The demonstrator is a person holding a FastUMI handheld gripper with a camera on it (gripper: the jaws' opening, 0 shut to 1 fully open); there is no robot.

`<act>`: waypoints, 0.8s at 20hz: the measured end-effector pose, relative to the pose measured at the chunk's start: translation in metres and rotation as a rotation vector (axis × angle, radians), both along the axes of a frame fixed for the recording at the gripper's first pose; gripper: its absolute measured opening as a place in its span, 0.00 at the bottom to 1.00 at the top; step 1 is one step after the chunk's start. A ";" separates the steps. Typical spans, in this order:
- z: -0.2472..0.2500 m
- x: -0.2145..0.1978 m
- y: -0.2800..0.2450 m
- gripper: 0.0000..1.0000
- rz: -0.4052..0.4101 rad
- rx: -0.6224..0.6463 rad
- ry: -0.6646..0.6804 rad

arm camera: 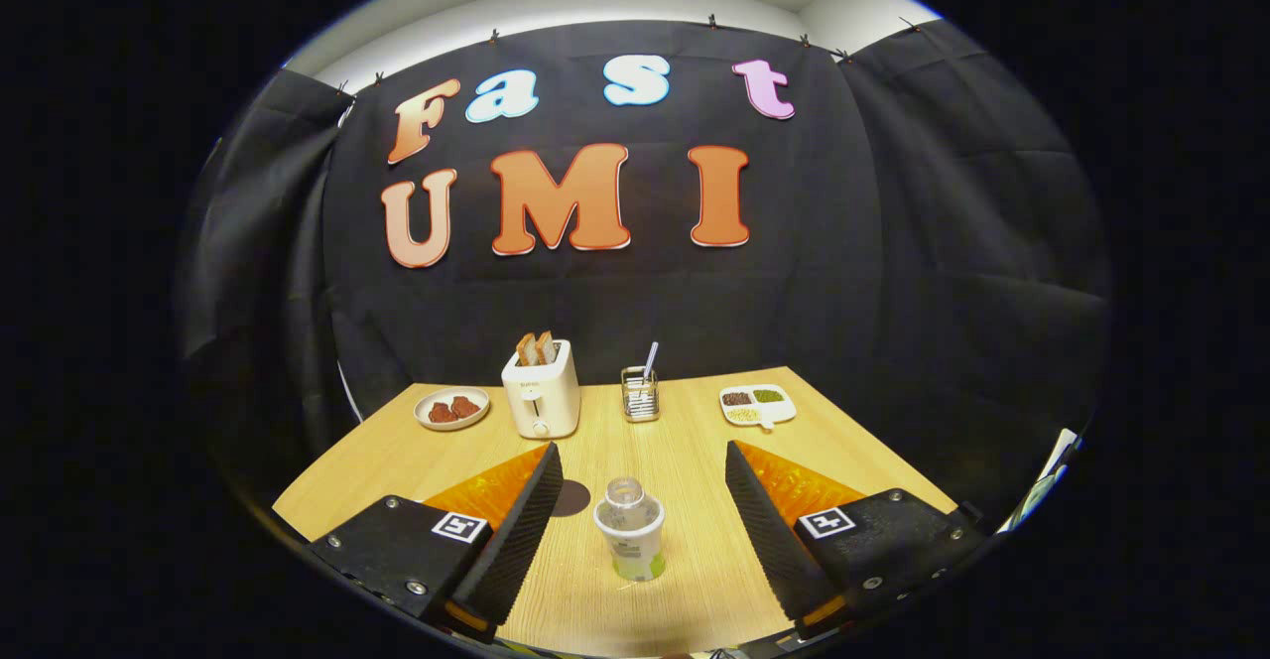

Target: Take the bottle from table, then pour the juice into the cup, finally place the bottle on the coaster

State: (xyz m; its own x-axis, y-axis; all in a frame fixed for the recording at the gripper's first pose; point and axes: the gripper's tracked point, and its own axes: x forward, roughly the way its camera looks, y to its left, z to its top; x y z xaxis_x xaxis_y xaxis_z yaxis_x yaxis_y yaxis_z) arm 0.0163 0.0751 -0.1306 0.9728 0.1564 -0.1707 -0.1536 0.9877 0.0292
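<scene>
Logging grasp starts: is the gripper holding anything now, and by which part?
Nothing held. The gripper is open, with the bottle standing between its fingers, untouched.

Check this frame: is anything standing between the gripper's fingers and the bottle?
Nothing visible does. The gripper is open, and the bottle stands upright on the table between its fingers, touching neither.

Pale wood-grain table [685, 441], cream-white toaster [541, 391], clear bottle [629, 530] with white-and-green label
</scene>
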 end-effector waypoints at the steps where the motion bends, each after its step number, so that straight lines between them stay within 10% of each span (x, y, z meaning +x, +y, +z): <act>1: -0.013 0.001 0.003 0.98 0.007 -0.004 0.020; 16: -0.143 0.038 0.018 0.99 0.001 -0.046 0.206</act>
State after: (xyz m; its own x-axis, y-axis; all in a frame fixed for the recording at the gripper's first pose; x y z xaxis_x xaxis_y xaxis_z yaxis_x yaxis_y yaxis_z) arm 0.0539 0.0932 -0.2733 0.9163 0.1448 -0.3734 -0.1502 0.9885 0.0149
